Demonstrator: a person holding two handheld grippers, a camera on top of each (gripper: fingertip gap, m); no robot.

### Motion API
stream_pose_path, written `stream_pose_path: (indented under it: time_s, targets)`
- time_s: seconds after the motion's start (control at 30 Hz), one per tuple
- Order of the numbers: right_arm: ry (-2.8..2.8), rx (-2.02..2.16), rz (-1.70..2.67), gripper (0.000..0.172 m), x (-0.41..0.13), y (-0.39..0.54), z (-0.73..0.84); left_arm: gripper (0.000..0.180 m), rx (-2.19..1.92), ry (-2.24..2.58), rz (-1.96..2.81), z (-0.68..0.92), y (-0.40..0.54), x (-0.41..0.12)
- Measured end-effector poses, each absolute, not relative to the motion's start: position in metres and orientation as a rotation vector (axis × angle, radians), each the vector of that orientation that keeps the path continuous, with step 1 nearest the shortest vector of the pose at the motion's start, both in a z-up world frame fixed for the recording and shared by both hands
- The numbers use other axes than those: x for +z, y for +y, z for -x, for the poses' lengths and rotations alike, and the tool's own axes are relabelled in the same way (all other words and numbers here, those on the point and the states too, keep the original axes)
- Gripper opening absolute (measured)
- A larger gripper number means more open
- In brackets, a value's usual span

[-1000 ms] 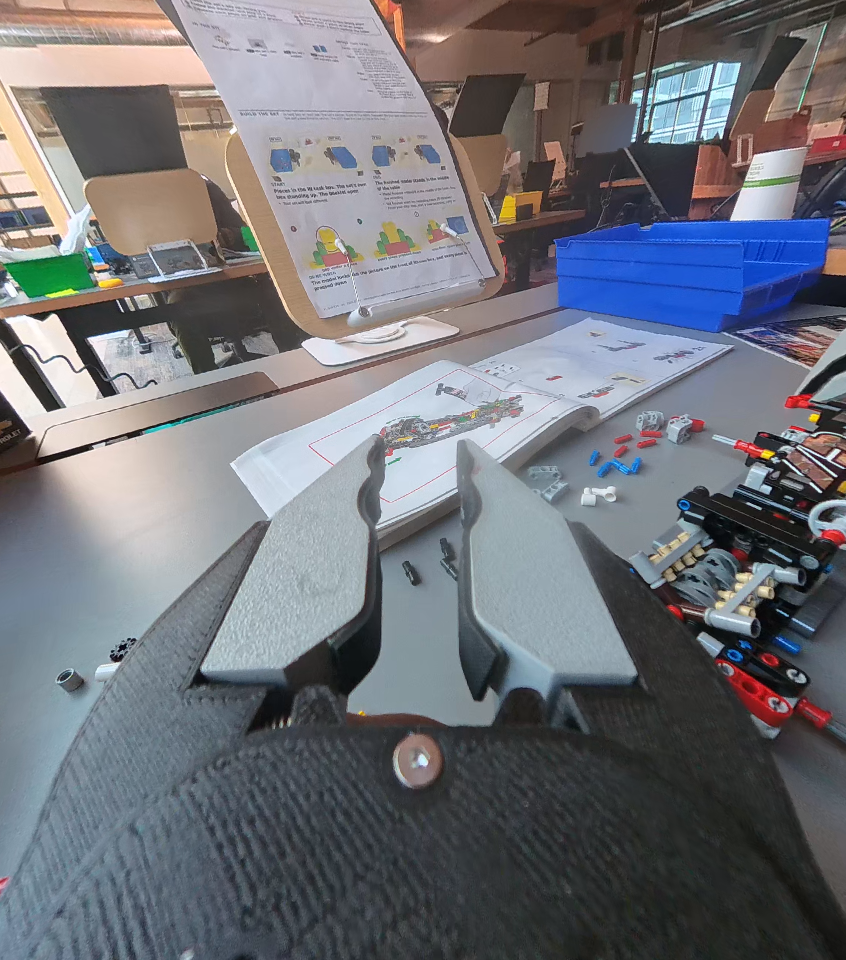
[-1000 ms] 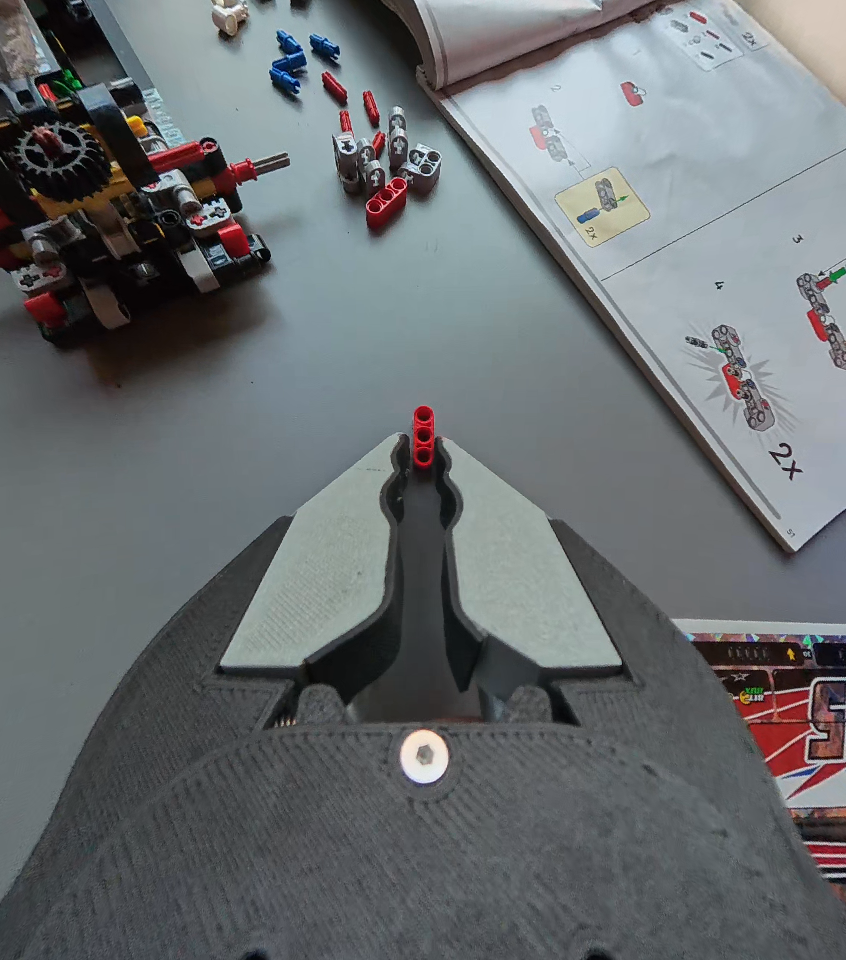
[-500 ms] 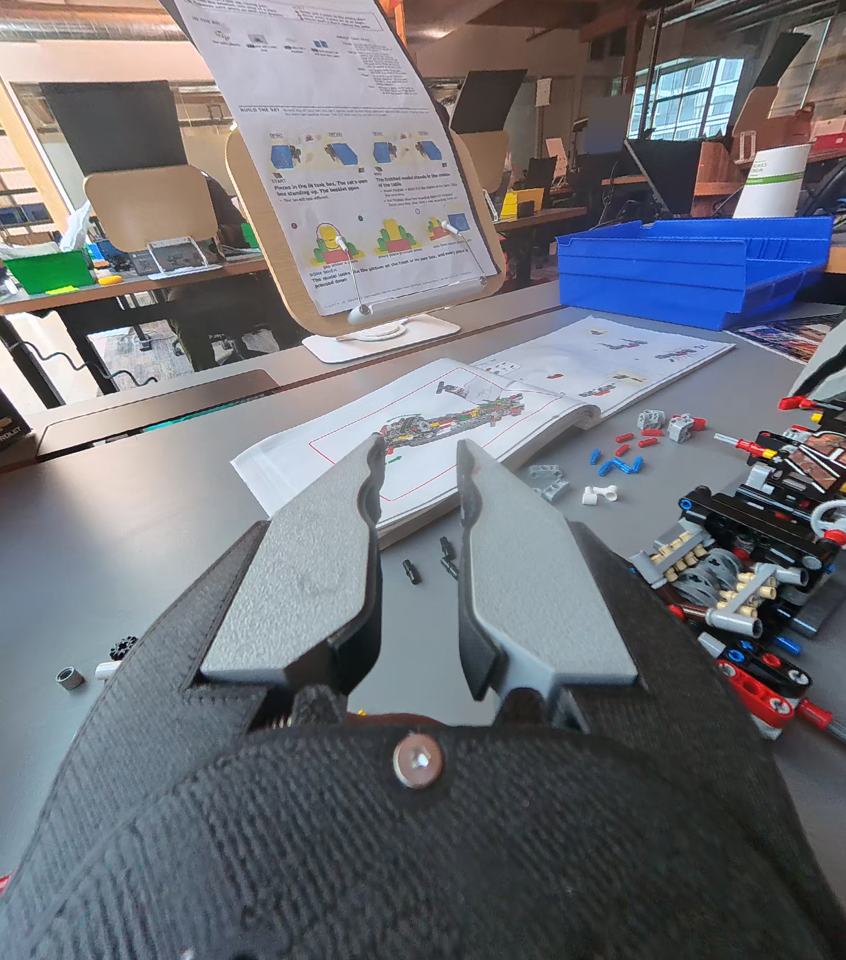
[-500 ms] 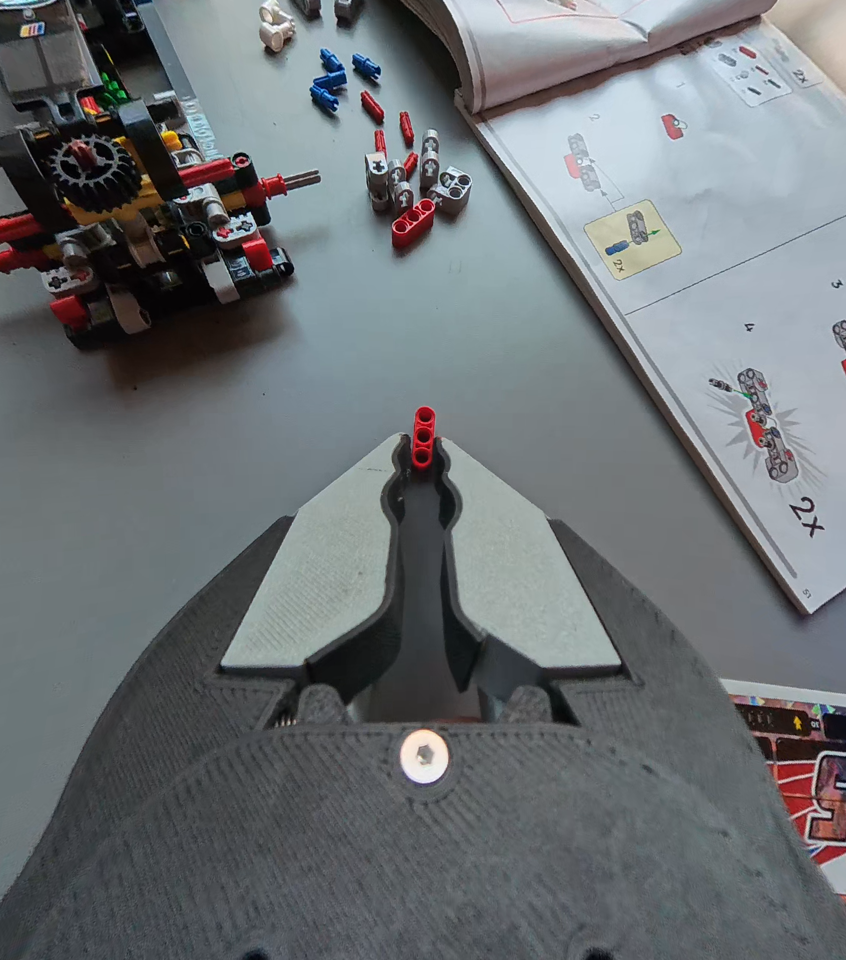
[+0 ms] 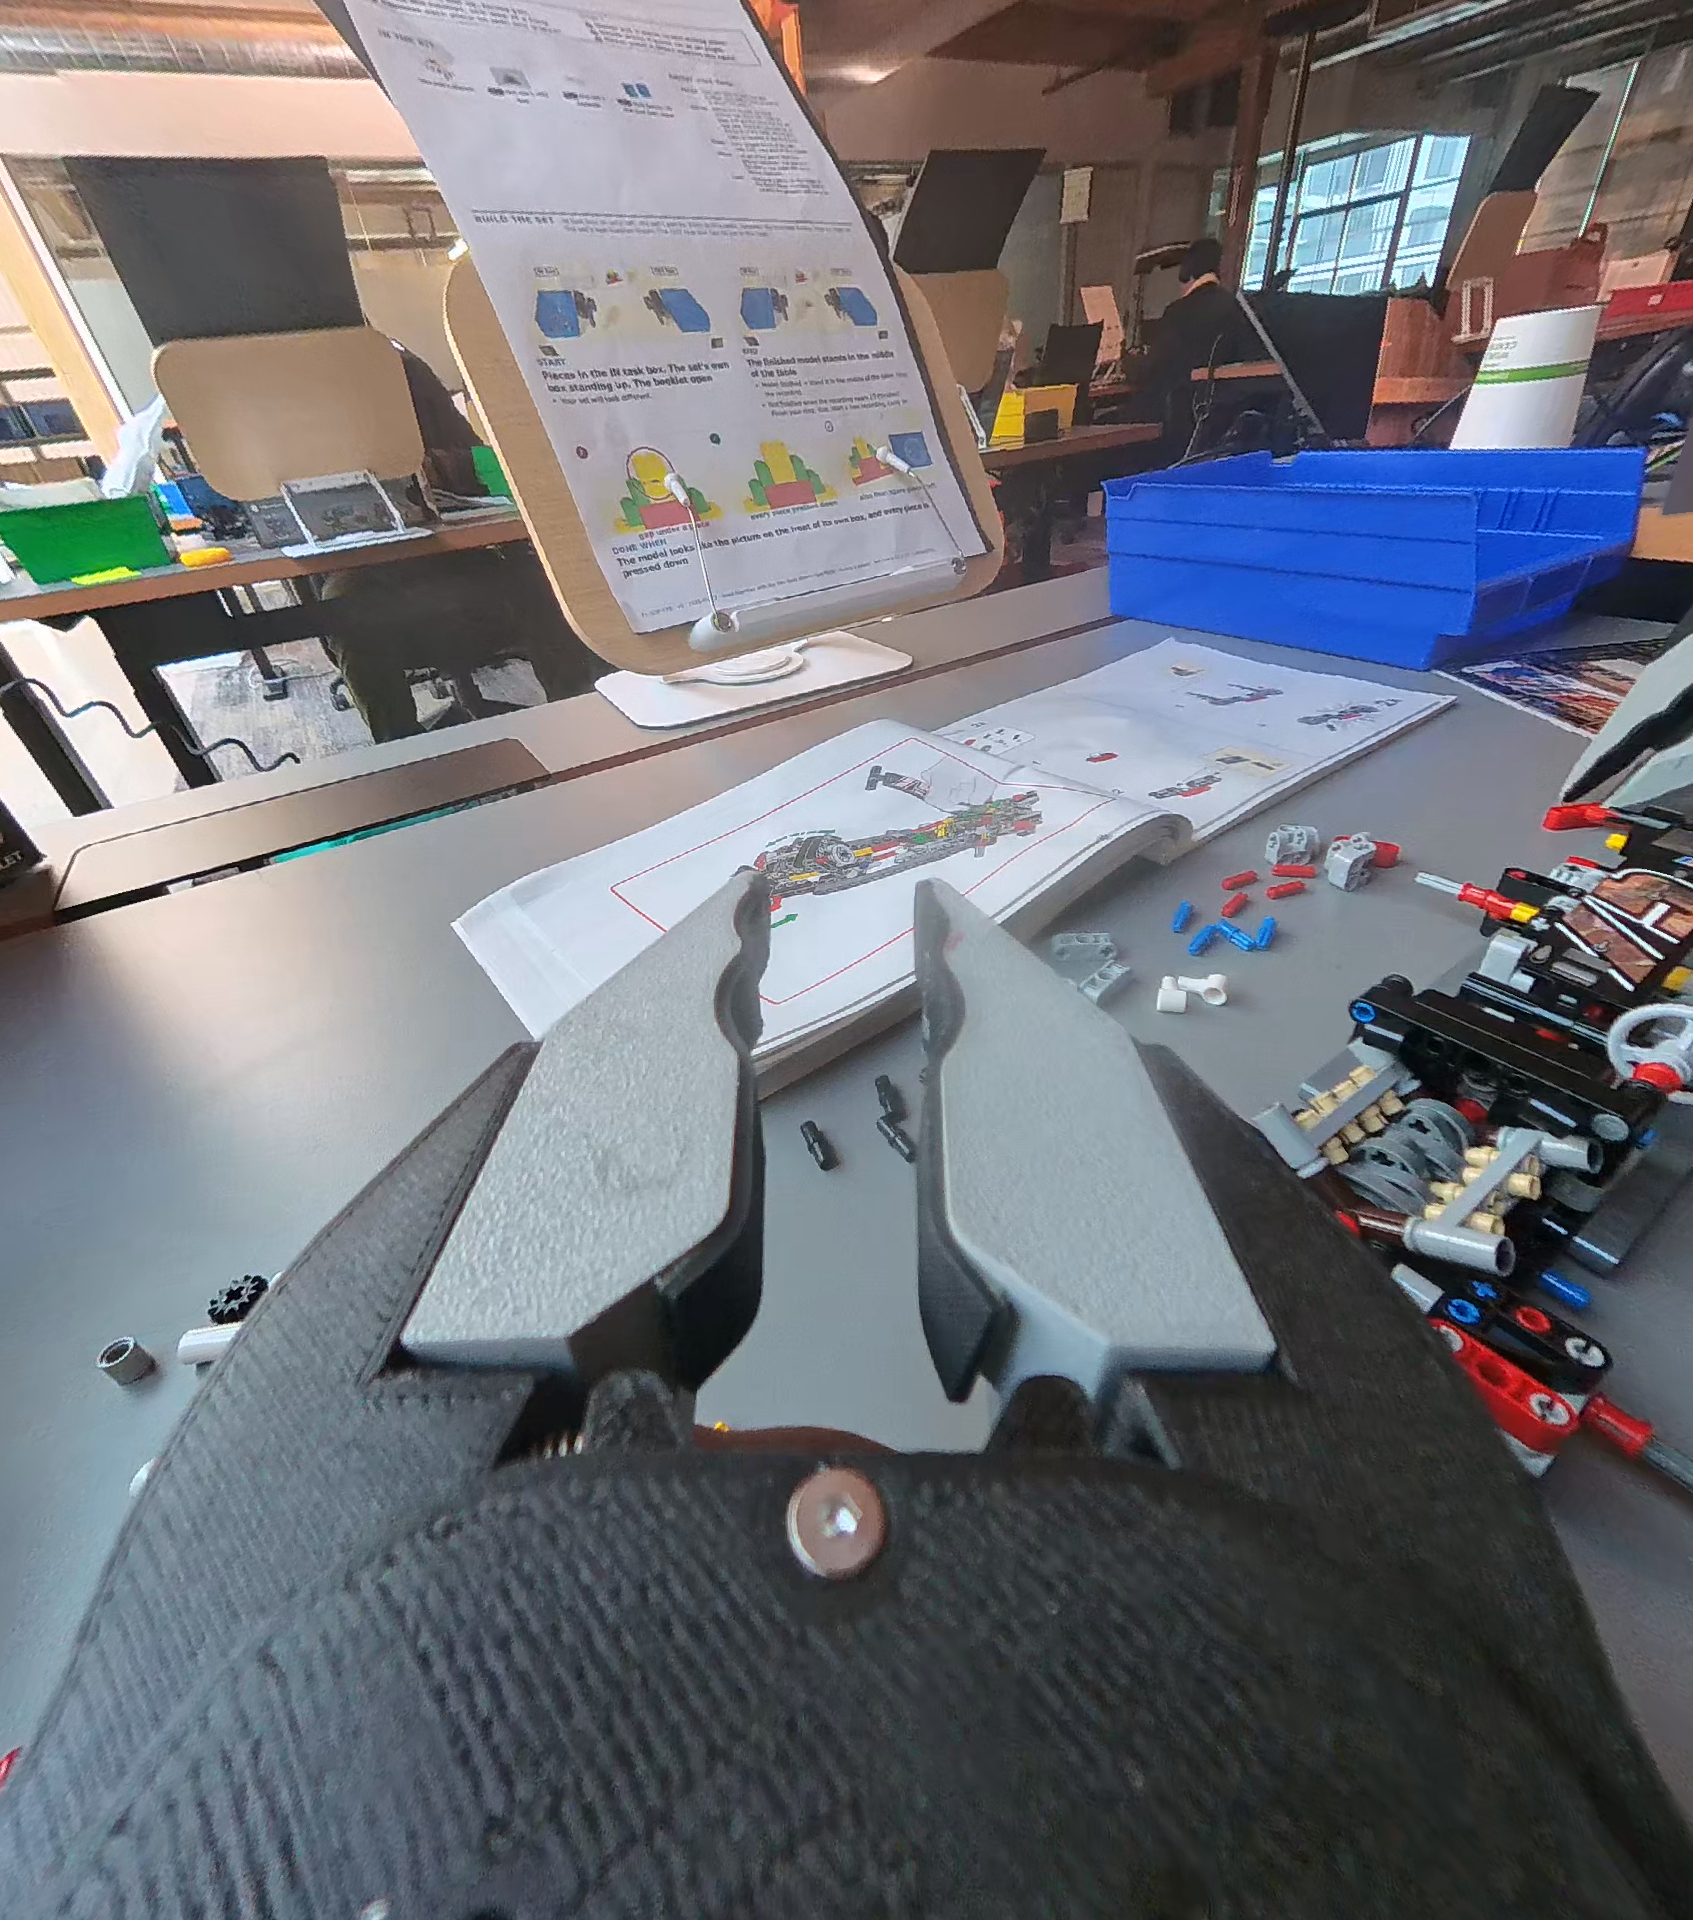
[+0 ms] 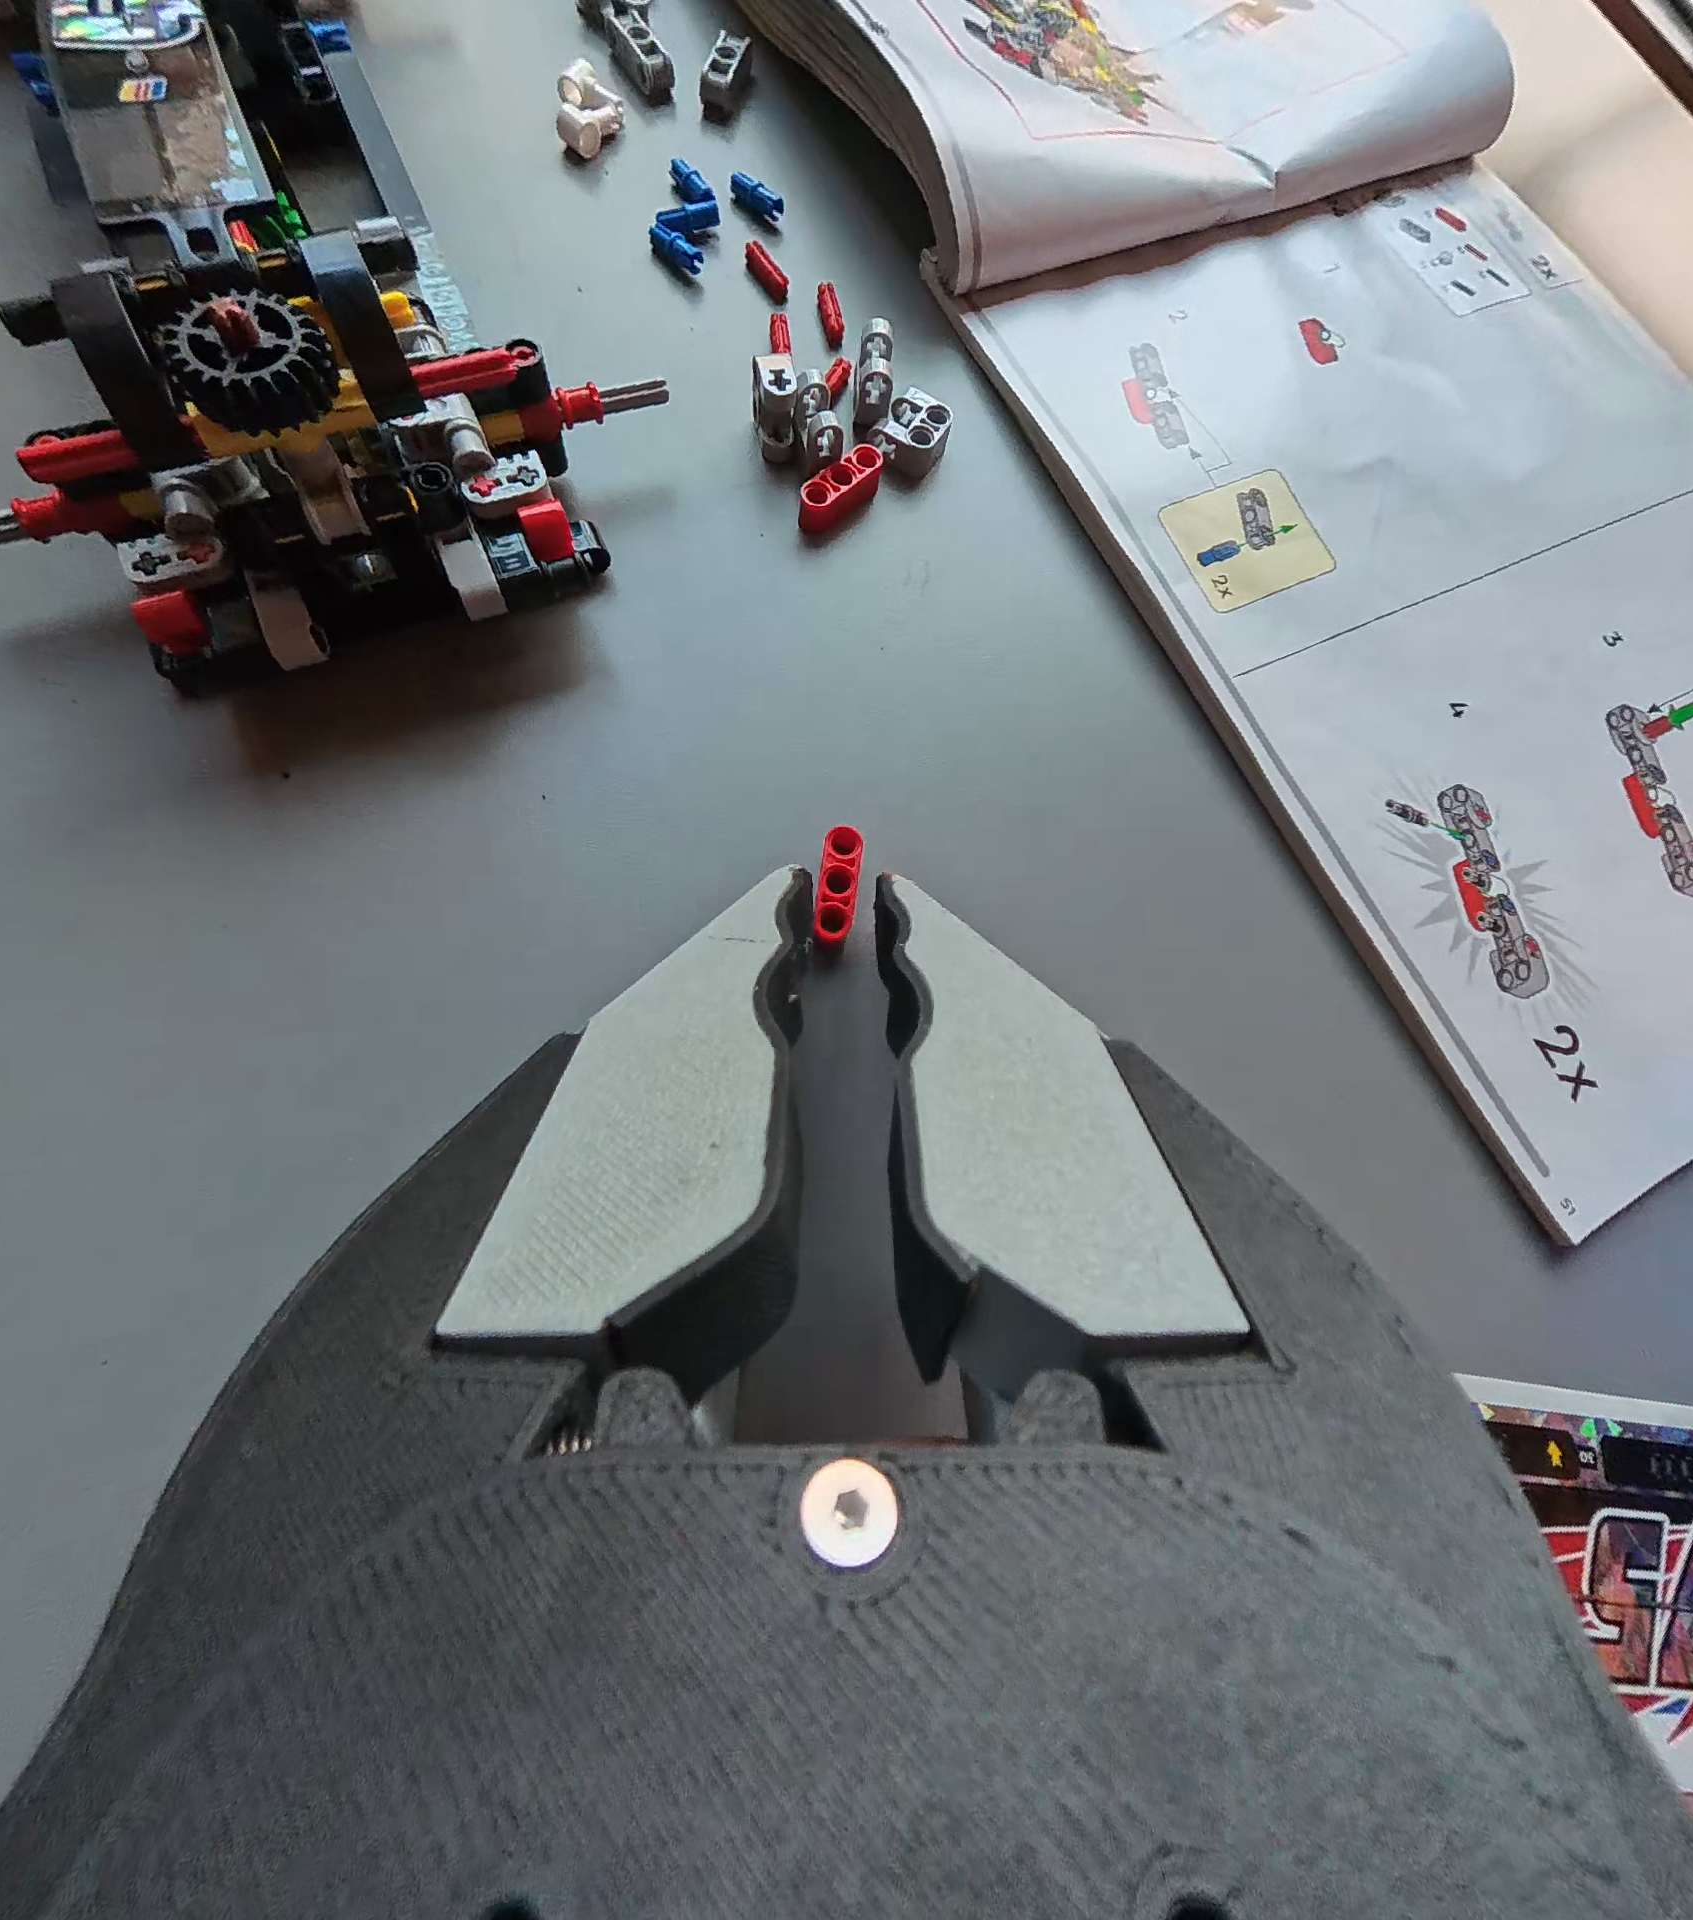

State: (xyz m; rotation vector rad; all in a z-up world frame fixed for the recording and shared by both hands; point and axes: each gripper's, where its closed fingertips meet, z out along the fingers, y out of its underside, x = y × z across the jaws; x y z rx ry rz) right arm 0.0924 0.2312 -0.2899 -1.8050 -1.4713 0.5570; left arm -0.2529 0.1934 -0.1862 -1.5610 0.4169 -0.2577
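Right claw (image 6: 842, 881), frame centre: a red three-hole beam (image 6: 841, 868) stands between the tips. A sliver of gap shows on its right side, so the fingers are narrowly parted and not clamping it. Above it lie loose pins and connectors (image 6: 842, 416). The half-built model (image 6: 302, 436) sits upper left and the open booklet (image 6: 1444, 623) to the right. Left claw (image 5: 837, 904) hangs parted and empty over the grey surface (image 5: 198, 1091).

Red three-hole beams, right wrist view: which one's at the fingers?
The beam standing on end between the right gripper fingers. The other red beam lies flat beside the grey connectors.
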Motion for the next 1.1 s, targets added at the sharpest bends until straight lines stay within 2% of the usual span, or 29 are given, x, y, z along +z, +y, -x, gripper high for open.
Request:
stream_pose_path:
  time_s: [0.43, 0.7, 0.83, 0.97, 1.1]
  targets:
    - [-1.274, 0.775, 1.732, 0.007, -0.254, 0.24, -0.08, 0.024, -0.257, 0.415, 1.561, 0.253, 0.194, -0.186]
    - [-1.404, 0.767, 1.711, 0.003, -0.244, 0.255, -0.024, 0.024, -0.265, 0.428, 1.568, 0.251, 0.194, -0.186]
    - [-1.422, 0.721, 1.677, 0.002, -0.238, 0.261, -0.013, 0.012, -0.281, 0.638, 1.688, 0.219, 0.198, -0.186]
    - [-1.363, 0.761, 1.664, 0.0, -0.236, 0.261, -0.018, 0.004, -0.409, 1.062, 1.851, 0.157, 0.204, -0.197]
    - [-1.317, 0.781, 1.692, 0.0, -0.244, 0.263, -0.033, 0.017, -0.383, 1.341, 2.118, 0.134, 0.22, -0.241]
